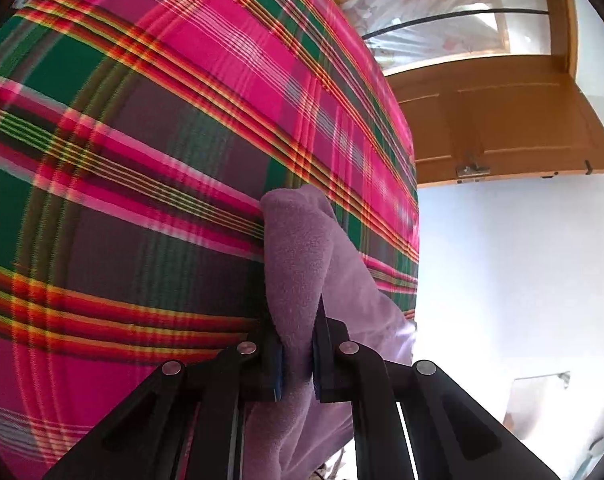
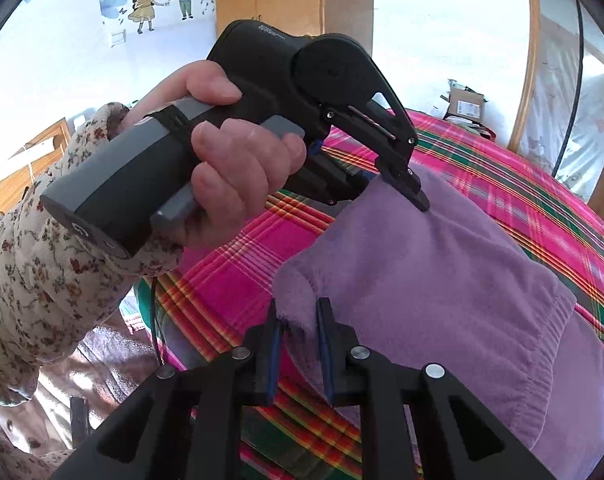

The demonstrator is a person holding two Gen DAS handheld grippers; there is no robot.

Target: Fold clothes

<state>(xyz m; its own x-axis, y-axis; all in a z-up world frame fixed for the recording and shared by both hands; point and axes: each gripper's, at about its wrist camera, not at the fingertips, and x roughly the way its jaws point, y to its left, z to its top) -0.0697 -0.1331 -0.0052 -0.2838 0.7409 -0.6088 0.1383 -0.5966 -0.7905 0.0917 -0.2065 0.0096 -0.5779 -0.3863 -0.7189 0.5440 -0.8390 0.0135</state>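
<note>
Fleece fills my left hand-held gripper point(image 1: 296, 364), whose jaws are clenched on a thick bunched edge of the purple garment point(image 1: 302, 264); I hold it pinched like this, as I judge it, so that the edge can be carried over the rest of the cloth without slipping. From my right wrist view I see my left hand point(image 2: 238, 172) wrapped round that tool's handle, a floral sleeve point(image 2: 42, 280) behind it, and its tips biting into the far edge of the cloth. Further right, my right hand-held gripper point(image 2: 298, 344) grasps the near corner, the fabric sitting between its blue pads with the jaws not fully together. With both grips on one side of the garment, it hangs slightly raised there while the rest lies on the bed with its pink, green and red plaid cover point(image 2: 502, 184). The garment is soft, plush and lilac, with a gathered elastic band point(image 2: 542, 344) running across it and a paler layer below; it looks already doubled over, though how many folds it has I cannot tell
</note>
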